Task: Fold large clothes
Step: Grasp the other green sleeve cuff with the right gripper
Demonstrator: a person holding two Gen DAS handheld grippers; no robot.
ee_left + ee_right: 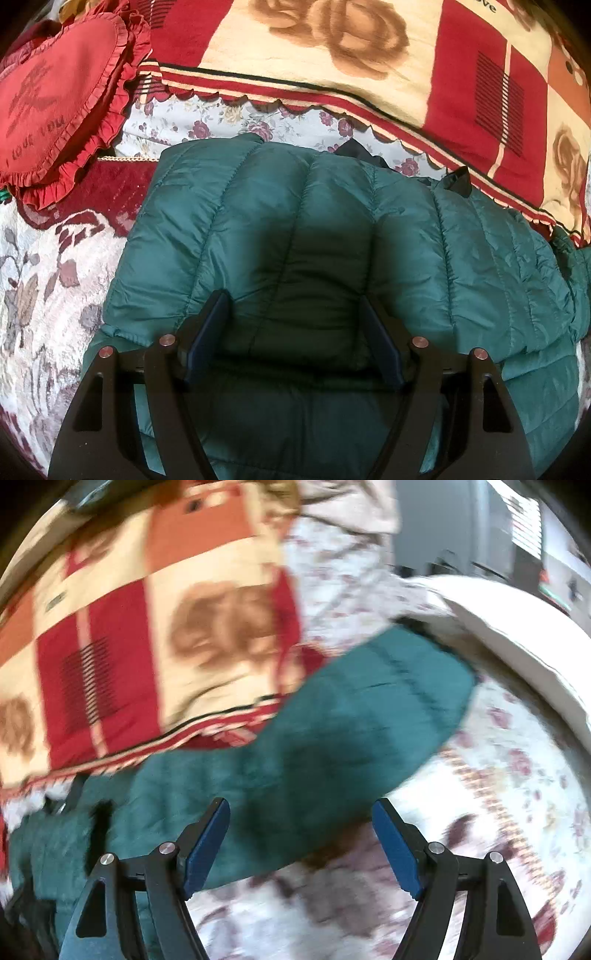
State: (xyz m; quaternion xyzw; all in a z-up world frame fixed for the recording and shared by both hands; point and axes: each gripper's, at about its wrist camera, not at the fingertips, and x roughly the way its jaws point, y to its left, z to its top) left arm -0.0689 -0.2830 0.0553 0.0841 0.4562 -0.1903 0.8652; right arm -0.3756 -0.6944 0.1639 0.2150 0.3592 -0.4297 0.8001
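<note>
A dark green quilted puffer jacket (pixel 295 229) lies spread on the bed, its body filling the middle of the left wrist view. My left gripper (pixel 295 299) is open and hovers just above the jacket's body, holding nothing. In the blurred right wrist view a green sleeve (pixel 332 746) stretches from lower left up to the right. My right gripper (pixel 301 806) is open over the sleeve's lower edge, empty. A dark lining or collar (pixel 354 149) shows at the jacket's far edge.
A red, cream and orange rose-patterned blanket (pixel 332 55) lies along the jacket's far side, also in the right wrist view (pixel 147 646). A red heart-shaped pillow (pixel 55 103) sits far left. The floral bedspread (pixel 44 288) surrounds the jacket. A white pillow or mattress edge (pixel 517 646) is at right.
</note>
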